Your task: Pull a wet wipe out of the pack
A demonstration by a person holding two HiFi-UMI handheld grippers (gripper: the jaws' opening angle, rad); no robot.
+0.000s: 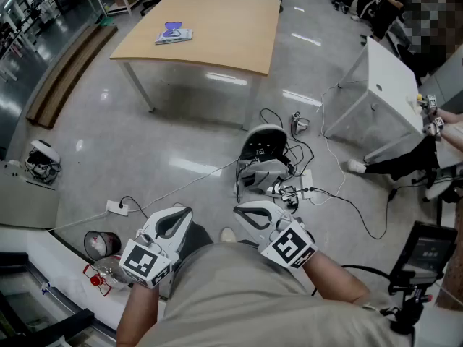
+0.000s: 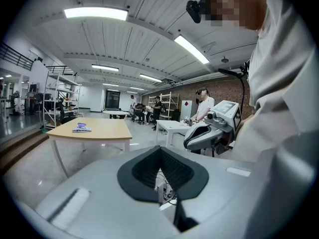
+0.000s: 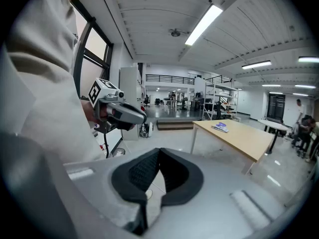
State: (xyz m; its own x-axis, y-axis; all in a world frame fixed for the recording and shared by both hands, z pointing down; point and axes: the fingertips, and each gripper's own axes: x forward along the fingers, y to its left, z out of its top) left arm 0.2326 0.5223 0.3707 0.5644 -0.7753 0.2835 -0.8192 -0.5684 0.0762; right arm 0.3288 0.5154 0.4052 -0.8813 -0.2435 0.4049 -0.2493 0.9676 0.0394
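The wet wipe pack (image 1: 173, 35), flat, white and purple, lies on the far left part of a wooden table (image 1: 231, 42) a few metres ahead of me. It also shows small in the left gripper view as pack (image 2: 82, 128) and in the right gripper view as pack (image 3: 221, 127). Both grippers are held close to my body, far from the table. My left gripper (image 1: 181, 214) (image 2: 160, 151) has its jaws together with nothing between them. Beside it, the right gripper (image 1: 242, 212) (image 3: 158, 152) is shut and empty too.
A white helmet-like device and tangled cables (image 1: 264, 157) lie on the floor ahead. A power strip (image 1: 116, 208) sits at the left. A white table (image 1: 391, 85) and a seated person's legs (image 1: 405, 161) are at the right. A screen on a stand (image 1: 427, 255) is at the lower right.
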